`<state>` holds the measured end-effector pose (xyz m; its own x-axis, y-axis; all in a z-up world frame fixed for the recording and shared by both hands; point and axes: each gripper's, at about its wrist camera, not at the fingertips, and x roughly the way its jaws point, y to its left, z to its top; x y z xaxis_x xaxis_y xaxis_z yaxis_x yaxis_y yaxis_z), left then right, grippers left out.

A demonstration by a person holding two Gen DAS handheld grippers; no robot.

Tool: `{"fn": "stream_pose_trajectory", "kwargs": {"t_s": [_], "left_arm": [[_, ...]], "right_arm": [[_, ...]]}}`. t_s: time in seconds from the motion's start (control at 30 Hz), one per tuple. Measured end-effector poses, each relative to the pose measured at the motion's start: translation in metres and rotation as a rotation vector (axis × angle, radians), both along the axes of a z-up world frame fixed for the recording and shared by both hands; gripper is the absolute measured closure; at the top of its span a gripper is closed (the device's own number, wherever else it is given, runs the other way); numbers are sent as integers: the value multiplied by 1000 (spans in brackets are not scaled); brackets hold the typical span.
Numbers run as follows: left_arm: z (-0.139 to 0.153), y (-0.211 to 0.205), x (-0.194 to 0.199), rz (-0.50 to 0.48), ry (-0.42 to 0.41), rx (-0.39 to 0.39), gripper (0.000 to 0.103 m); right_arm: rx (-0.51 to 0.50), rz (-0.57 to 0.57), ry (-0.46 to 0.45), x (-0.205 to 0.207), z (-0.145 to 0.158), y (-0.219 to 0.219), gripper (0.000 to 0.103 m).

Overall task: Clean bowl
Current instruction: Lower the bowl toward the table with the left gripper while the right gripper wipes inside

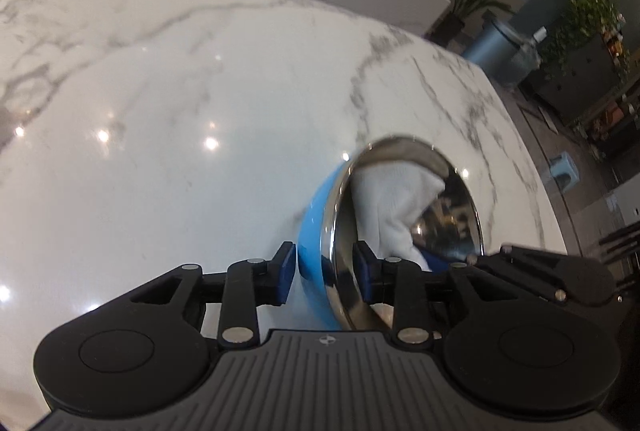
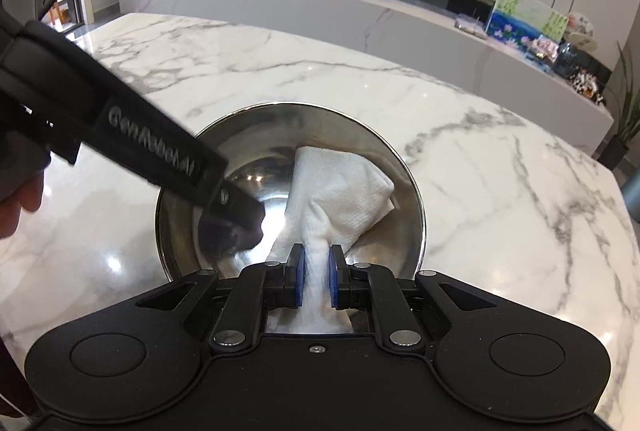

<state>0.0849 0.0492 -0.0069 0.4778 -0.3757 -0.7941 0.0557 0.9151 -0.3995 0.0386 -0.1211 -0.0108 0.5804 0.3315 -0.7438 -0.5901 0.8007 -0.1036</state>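
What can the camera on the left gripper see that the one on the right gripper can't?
Only the left view shows the bowl's blue outer wall, with the left gripper straddling its rim, pads not pressing. Only the right view shows the right gripper shut on the paper towel, plus the left gripper's black body reaching over the bowl. Both show the bowl's shiny inside, the towel lying in it, and the marble table.
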Motion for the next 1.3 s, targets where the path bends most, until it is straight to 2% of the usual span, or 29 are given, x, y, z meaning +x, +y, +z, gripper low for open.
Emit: {"fn": "stream_pose_trajectory", "kwargs": {"t_s": [0.1, 0.13, 0.17, 0.2, 0.43, 0.53, 1.1, 1.3], "left_arm": [[3, -4, 1, -4, -19, 46, 75], [4, -6, 2, -10, -26, 70, 84], [5, -8, 2, -15, -30, 90, 89], [5, -9, 2, -20, -31, 101, 90], [4, -11, 6, -30, -24, 117, 90], [3, -10, 8, -31, -20, 112, 90], [-4, -14, 9, -42, -17, 150, 93], [-5, -14, 10, -42, -17, 136, 93]], "right_arm": [[-11, 8, 21, 3, 1, 2, 93], [-14, 11, 31, 4, 2, 3, 93], [-17, 14, 39, 6, 3, 4, 93], [-20, 16, 44, 7, 3, 4, 93], [-60, 63, 85, 23, 9, 8, 92], [-60, 78, 91, 31, 10, 9, 84], [-53, 82, 154, 52, 6, 20, 85], [13, 128, 225, 51, 8, 17, 86]]}}
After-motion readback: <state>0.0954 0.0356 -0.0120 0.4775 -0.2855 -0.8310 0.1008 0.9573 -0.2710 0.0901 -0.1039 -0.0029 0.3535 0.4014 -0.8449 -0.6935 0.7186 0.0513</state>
